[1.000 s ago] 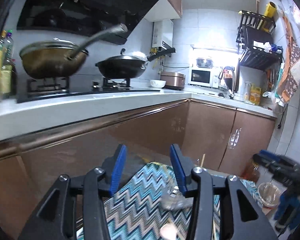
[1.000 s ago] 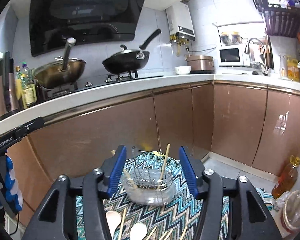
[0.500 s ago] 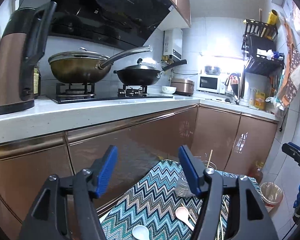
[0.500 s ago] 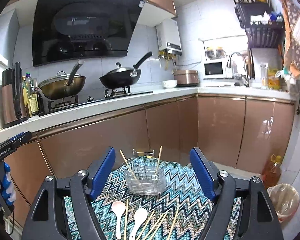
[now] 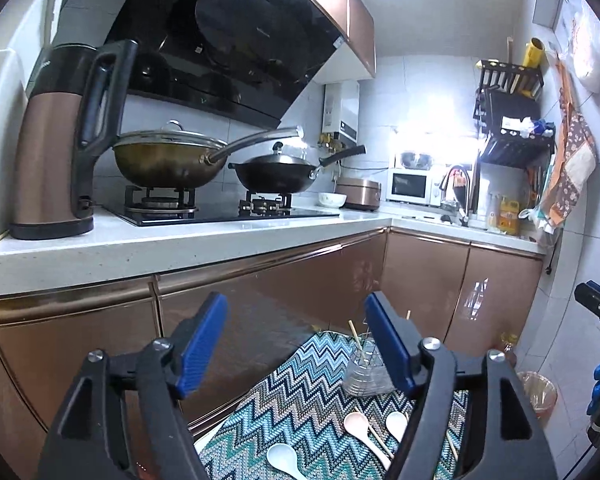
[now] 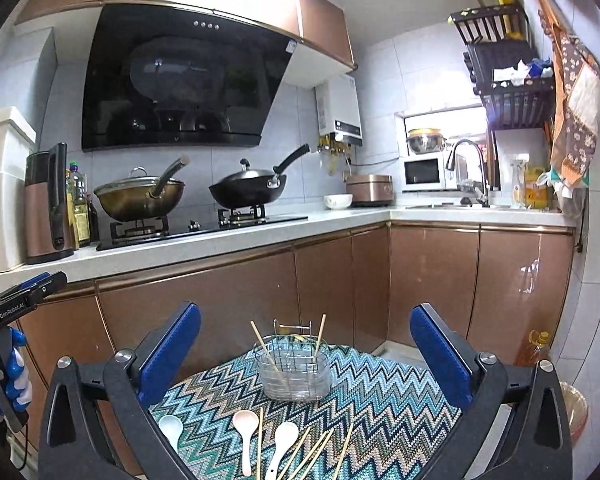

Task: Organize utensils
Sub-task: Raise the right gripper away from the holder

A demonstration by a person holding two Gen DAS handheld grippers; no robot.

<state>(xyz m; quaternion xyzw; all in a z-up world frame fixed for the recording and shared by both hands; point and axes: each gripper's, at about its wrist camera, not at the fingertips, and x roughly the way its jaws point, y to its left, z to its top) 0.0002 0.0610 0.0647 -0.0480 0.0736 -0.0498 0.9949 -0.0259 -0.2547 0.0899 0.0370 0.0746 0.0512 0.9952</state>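
Right tongs (image 6: pixel 305 354) gape wide, utensil holder (image 6: pixel 294 372) centred beyond them.

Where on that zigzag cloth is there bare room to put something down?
Bare cloth lies right of the clear holder and between it and the spoons. The near edge is crowded with spoons and chopsticks.

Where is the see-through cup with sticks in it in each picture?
Left wrist view: the clear holder sits low and right of centre, partly behind the left tongs' right finger.
Right wrist view: it stands low in the middle, between the open fingers.
Shared landmark: the zigzag cloth beneath it.
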